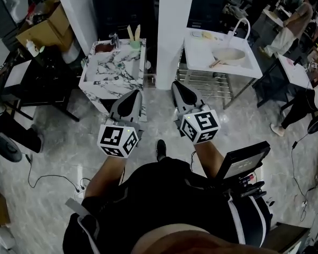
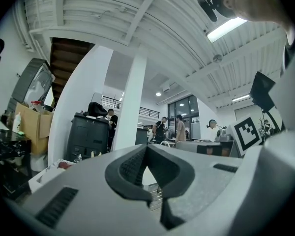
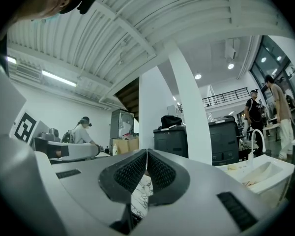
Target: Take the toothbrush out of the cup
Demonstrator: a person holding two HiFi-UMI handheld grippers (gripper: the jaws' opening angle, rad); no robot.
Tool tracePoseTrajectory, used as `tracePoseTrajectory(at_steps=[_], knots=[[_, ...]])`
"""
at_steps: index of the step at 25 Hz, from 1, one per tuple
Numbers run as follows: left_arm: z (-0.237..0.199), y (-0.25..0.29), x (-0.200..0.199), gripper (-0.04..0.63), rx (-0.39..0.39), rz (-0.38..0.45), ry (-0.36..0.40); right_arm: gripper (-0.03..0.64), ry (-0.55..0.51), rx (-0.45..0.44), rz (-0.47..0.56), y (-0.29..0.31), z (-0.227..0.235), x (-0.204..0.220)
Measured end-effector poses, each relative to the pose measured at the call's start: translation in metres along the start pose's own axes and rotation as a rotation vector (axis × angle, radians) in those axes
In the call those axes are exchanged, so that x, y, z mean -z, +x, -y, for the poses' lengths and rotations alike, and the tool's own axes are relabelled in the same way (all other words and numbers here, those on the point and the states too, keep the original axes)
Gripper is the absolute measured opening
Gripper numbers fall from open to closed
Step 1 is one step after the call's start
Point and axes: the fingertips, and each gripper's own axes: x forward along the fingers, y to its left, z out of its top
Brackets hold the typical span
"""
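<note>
A pale green cup (image 1: 134, 43) stands at the far right corner of a marble-patterned counter (image 1: 108, 70), with two yellowish toothbrushes (image 1: 133, 32) sticking up out of it. My left gripper (image 1: 133, 95) is held level just short of the counter's near edge, shut, with nothing between its jaws (image 2: 146, 149). My right gripper (image 1: 176, 85) is beside it, over the floor between the counter and a white sink table, also shut and empty (image 3: 146, 154). In the right gripper view a strip of the marble counter (image 3: 140, 193) shows below the jaws. Both grippers are well short of the cup.
A white pillar (image 1: 175, 25) rises between the counter and a white sink table (image 1: 201, 54) with a basin and a faucet (image 1: 243, 25). Cardboard boxes (image 1: 45, 25) and a dark table (image 1: 37, 83) stand at the left. People stand at the far right (image 1: 291, 28). Cables (image 1: 53, 176) lie on the floor.
</note>
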Motion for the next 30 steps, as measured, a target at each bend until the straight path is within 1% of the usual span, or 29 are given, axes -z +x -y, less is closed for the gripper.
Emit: tracePoseTrajectory(at_steps=[4,12,16,21,27,30], knots=[[-0.026,0.032,0.000,0.000,-0.030,-0.008,0.016,0.023,0.018,-0.013,0.016,0.035,0.020,0.000],[-0.073,0.099,0.008,0.000,-0.070,-0.021,-0.023,0.023,0.017,-0.032,-0.009,0.099,0.064,0.005],[-0.082,0.128,0.012,0.000,-0.069,-0.035,-0.027,0.023,0.024,-0.027,-0.022,0.120,0.088,0.009],[-0.094,0.164,0.018,0.000,-0.106,-0.070,-0.012,0.023,0.051,-0.040,-0.027,0.142,0.112,0.013],[-0.089,0.200,0.021,0.000,-0.095,-0.093,0.020,0.023,0.081,-0.053,-0.011,0.159,0.142,0.018],[-0.090,0.217,0.023,0.000,-0.103,-0.096,0.025,0.023,0.087,-0.057,-0.012,0.169,0.155,0.020]])
